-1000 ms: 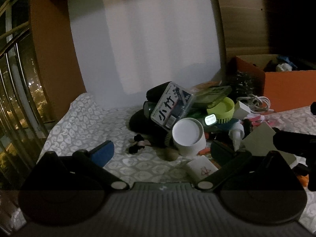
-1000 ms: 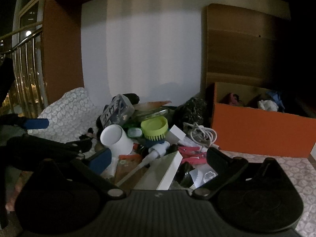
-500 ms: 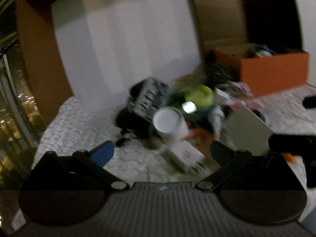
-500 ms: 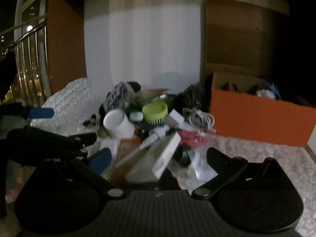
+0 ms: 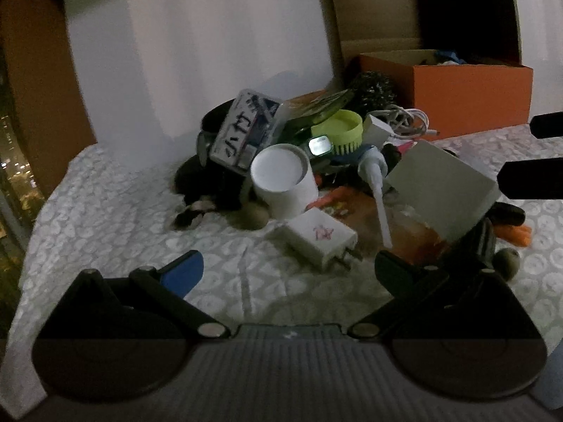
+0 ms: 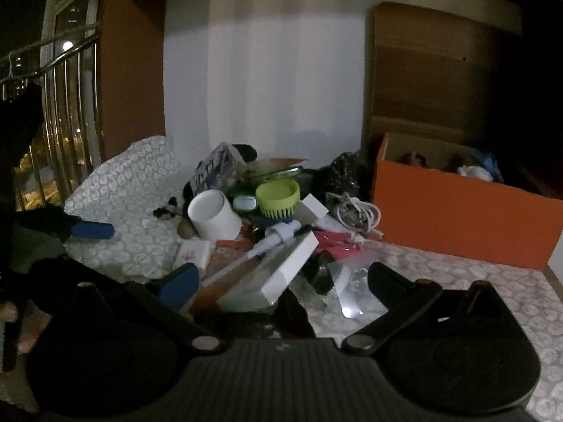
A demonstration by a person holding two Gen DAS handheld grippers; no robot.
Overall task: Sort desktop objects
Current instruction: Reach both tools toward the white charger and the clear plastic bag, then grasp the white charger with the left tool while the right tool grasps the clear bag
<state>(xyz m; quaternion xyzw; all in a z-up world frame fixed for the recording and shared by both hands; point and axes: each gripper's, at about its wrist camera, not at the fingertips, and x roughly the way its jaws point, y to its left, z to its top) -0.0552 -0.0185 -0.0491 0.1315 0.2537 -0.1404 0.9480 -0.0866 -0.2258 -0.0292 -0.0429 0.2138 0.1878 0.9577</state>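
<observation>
Both grippers stand with their jaws spread wide and nothing between them: the left gripper (image 5: 286, 267) hovers low over the patterned cloth (image 5: 105, 211), and the right gripper (image 6: 283, 277) hangs over the near edge of the clutter.

From the left wrist view, the white charger (image 5: 318, 237) lies straight ahead at twelve o'clock, nearest the left gripper, flat on the cloth with its prongs pointing toward the camera. Just beyond it, still around twelve, a white cup (image 5: 281, 184) lies tipped on its side. At one o'clock a pump bottle (image 5: 374, 179) leans across a flat grey box (image 5: 441, 190). Farther back at one o'clock sit a green brush (image 5: 339, 132) and a coiled white cable (image 5: 404, 119), with the orange box (image 5: 471, 93) at two o'clock, already holding a few things.

The charger is probably the easiest first pick: small, rigid, light, with smooth plastic that may slip. Gripping across its two flat side faces, clear of the prongs, looks safest. The cup seems thin and crushable, so a gentle pinch at its rim would suit it better.
</observation>
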